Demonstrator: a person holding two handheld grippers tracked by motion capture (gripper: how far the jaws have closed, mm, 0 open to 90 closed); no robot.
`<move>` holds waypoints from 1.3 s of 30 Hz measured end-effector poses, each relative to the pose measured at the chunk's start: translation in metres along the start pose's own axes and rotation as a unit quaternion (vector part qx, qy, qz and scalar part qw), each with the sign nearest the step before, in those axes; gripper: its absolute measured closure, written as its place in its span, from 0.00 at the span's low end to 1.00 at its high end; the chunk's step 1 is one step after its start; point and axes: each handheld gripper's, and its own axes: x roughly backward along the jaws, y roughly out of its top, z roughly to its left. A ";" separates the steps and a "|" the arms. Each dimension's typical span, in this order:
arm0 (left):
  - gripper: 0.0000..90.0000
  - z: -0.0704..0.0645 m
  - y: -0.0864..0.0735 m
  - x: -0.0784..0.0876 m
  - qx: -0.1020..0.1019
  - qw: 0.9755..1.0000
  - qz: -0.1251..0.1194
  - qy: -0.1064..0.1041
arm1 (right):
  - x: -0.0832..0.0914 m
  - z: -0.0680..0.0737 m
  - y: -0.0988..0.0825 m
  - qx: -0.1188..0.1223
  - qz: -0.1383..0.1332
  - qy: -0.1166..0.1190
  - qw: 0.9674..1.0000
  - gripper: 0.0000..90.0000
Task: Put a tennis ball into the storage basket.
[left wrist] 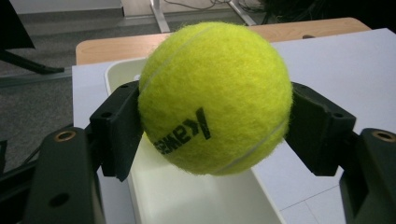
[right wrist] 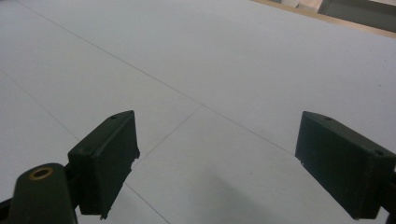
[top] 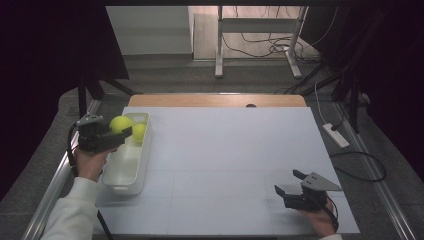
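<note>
1. Grip first: my left gripper [left wrist: 212, 116] pinches one tennis ball [left wrist: 215, 97] between both pads, squarely across its middle, so I see no need to re-clamp.
2. That ball hangs over the far end of the white bin [top: 126, 172], just beside the second tennis ball [top: 139, 132] lying inside.
3. I judge the step is setting it down in the bin; I would lower it over bare floor, beside its neighbour, and only then part the jaws so it cannot bounce out.
4. My right gripper [top: 291, 182] rests on the white table [top: 225, 150], jaws spread, holding nothing.
5. Count: two balls, one bin, two grippers.
</note>
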 end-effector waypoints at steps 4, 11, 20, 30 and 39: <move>0.29 0.002 -0.001 -0.003 0.004 1.000 0.011 0.001 | 0.000 0.000 0.000 0.001 0.002 -0.001 1.000 0.14; 0.29 0.004 -0.003 -0.008 0.004 1.000 0.027 0.004 | 0.000 0.000 0.000 0.001 0.002 -0.001 1.000 0.14; 0.29 0.000 -0.004 -0.014 -0.010 0.999 0.043 0.006 | 0.000 0.000 0.000 0.001 0.002 -0.002 1.000 0.14; 0.29 0.001 -0.009 -0.023 -0.012 0.997 0.076 0.006 | 0.000 0.000 0.000 0.002 0.003 -0.001 1.000 0.14; 0.29 0.000 -0.010 -0.030 -0.019 0.993 0.117 0.001 | 0.000 0.000 0.000 0.002 0.003 -0.001 1.000 0.14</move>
